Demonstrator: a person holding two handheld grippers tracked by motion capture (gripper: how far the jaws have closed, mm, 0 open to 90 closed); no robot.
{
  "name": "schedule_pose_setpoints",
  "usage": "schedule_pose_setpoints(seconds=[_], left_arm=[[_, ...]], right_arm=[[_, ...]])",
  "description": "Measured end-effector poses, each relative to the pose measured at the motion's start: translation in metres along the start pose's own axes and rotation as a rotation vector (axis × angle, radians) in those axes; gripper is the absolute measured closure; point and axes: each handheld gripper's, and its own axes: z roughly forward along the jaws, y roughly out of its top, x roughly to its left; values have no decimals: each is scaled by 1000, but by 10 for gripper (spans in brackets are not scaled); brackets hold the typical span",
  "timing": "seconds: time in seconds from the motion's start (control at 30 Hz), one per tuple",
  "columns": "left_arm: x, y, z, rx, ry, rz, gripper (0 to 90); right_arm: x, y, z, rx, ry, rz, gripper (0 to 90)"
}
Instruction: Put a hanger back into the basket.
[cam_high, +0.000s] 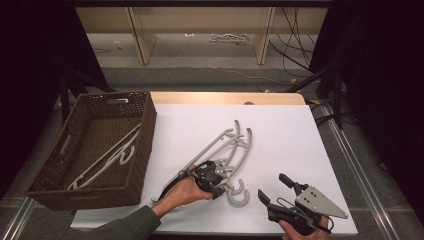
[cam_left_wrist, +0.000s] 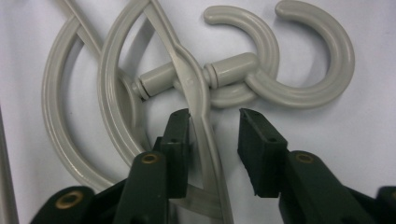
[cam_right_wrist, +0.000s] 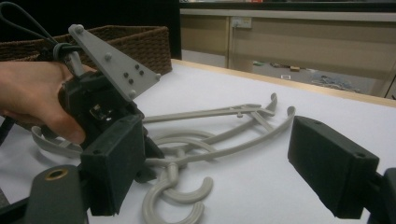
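On table left: basket (cam_high: 145, 130) holds hangers (cam_high: 107, 157) | left tool (cam_left_wrist: 215, 135) narrowly straddles hanger (cam_left_wrist: 194, 93) | right tool (cam_right_wrist: 215, 163) wide

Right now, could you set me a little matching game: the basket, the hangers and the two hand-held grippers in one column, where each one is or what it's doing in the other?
1. wicker basket
2. grey hangers on the table
3. left gripper
4. right gripper

a. jaws open around a hanger's bar
b. near table edge, jaws open, holding nothing
c. left end of the table, hangers inside
d. piled mid-table, hooks toward the person

Pairs: 1-c, 2-d, 3-a, 4-b
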Motion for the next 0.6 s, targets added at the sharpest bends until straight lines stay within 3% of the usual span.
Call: schedule_pose_setpoints(seconds=[0.17, 0.2, 0.27, 0.3, 0.6], left_arm=[[1, 1, 0, 16, -9, 8, 672], [1, 1, 0, 17, -14, -3, 677], [1, 2, 0, 18, -13, -5, 677], [3, 2, 1, 25, -29, -31, 675], [9, -1, 0, 0, -38, -41, 770]], right_arm=[[0, -1, 0, -1, 10, 10, 198], [0, 0, 0, -9, -6, -5, 199], [-1, -1, 0, 3, 8, 1, 198], [0, -1, 0, 4, 8, 9, 197], [0, -1, -1, 0, -4, -2, 199]])
